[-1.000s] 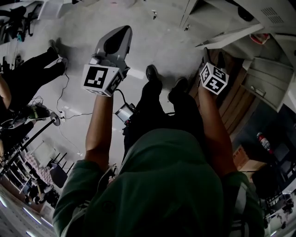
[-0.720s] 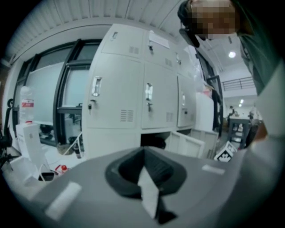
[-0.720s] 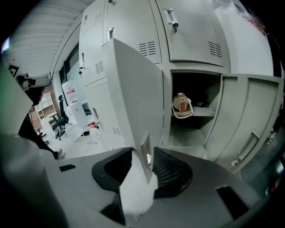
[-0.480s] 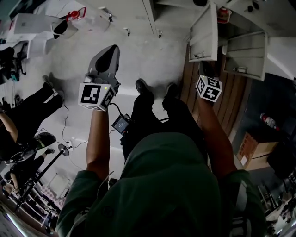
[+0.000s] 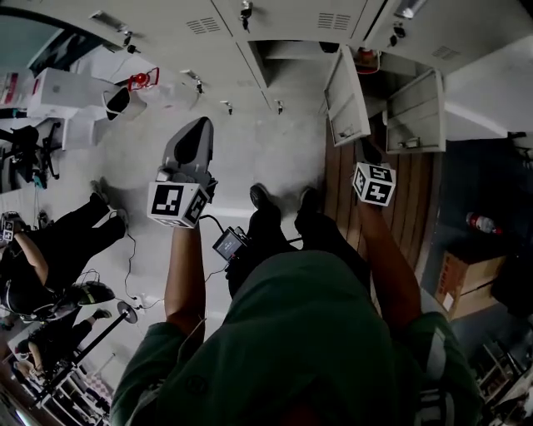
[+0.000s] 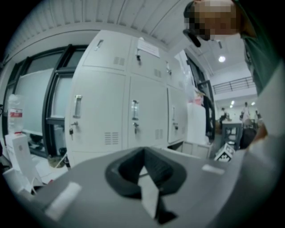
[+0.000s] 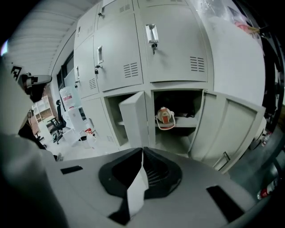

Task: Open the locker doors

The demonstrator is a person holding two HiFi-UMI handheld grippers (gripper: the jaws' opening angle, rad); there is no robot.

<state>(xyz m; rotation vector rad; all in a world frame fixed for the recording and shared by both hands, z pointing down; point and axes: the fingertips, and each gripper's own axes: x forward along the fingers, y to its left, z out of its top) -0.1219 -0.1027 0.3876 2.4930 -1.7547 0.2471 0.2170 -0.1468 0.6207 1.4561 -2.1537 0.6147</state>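
A bank of grey lockers (image 5: 283,25) stands ahead of me. Two bottom doors hang open: the left door (image 7: 133,118) and the right door (image 7: 227,129). A red-and-white thing (image 7: 165,118) lies on the shelf inside. The upper lockers (image 7: 176,44) are closed, with keys in their locks. My right gripper (image 7: 142,149) is shut on nothing, a short way in front of the open compartments; its marker cube (image 5: 374,184) shows in the head view. My left gripper (image 5: 198,125) is also shut and empty, and faces closed lockers (image 6: 100,111) farther left.
A person in black (image 5: 50,250) sits at the left beside a stand (image 5: 83,341). White boxes (image 5: 58,91) lie near the lockers. A cardboard box (image 5: 462,283) and a fire extinguisher (image 5: 479,223) are at the right. Wooden boards (image 5: 416,208) run below the open doors.
The head view has swung up, so the closed upper lockers and both open doors now show. Both grippers stay held out in front, with the left one slightly lower in the picture.
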